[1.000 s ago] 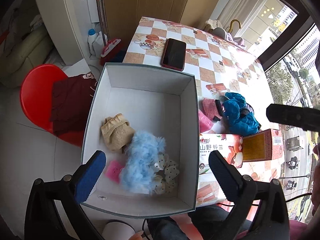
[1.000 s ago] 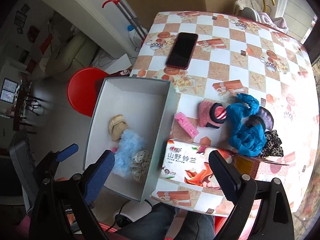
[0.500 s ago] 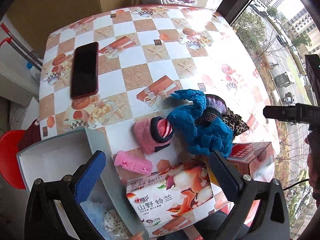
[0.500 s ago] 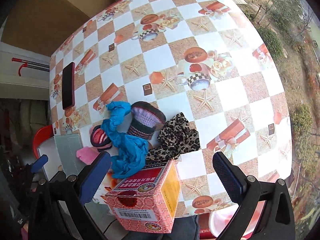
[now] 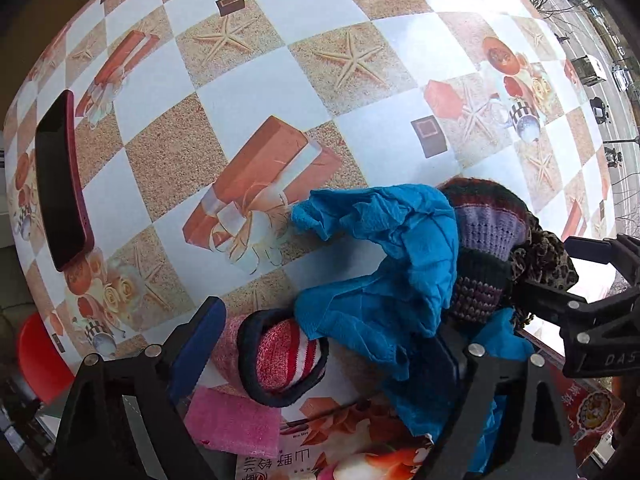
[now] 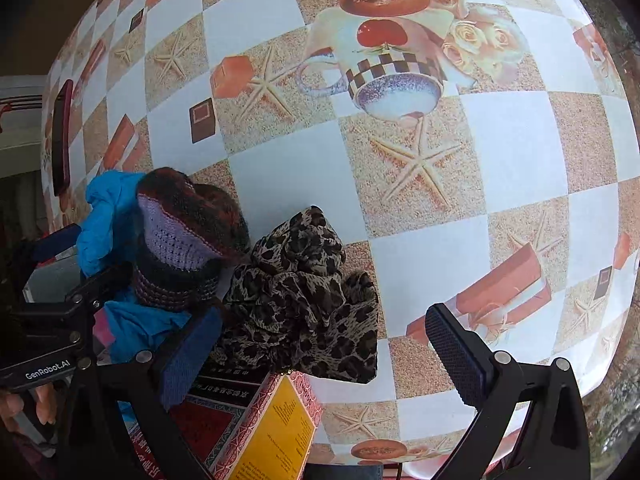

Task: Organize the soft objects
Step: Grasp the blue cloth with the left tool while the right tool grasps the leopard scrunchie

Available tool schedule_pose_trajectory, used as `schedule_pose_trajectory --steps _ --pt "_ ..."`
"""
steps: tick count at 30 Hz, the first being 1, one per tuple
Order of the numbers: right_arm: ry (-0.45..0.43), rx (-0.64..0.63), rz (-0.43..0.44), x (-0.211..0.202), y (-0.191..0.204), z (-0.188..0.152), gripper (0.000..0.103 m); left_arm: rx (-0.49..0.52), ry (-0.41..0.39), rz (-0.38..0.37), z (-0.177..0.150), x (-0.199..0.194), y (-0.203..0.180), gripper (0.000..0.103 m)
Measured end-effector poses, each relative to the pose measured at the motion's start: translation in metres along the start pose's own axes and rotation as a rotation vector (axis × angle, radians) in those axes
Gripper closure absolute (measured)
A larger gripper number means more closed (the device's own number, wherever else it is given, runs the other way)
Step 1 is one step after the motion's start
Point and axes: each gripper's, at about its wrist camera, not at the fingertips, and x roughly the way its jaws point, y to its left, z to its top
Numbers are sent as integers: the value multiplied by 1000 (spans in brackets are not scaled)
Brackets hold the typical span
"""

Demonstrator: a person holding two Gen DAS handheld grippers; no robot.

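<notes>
A pile of soft things lies on the checked tablecloth (image 5: 248,80). In the left wrist view my left gripper (image 5: 320,350) hangs low over a red-striped sock (image 5: 284,356) and a crumpled blue cloth (image 5: 384,280). Its jaws are closing with both between them, and the right finger is partly buried in the blue cloth. A purple and dark knitted hat (image 5: 488,248) lies just beyond. In the right wrist view my right gripper (image 6: 322,356) stands open around a leopard-print cloth (image 6: 300,300), pads clear of it, with the knitted hat (image 6: 184,240) to its left.
A pink pad (image 5: 232,424) and a tissue pack (image 5: 340,456) lie at the near edge. A red and yellow carton (image 6: 248,420) sits under the right gripper. A dark phone (image 5: 60,180) lies far left. A red stool (image 5: 40,360) stands beside the table.
Both grippers have swung from over the grey box to the pile and dropped close to it. The left jaws have narrowed a little; the right ones stay wide.
</notes>
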Motion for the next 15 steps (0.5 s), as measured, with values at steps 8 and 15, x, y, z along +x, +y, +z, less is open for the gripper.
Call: schedule_pose_trajectory --steps 8,15 --pt "17 -61 33 2 14 -7 76 -19 20 3 1 5 7 84" --pt "-146 13 70 -42 -6 -10 80 -96 -199 12 -14 -54 27 85"
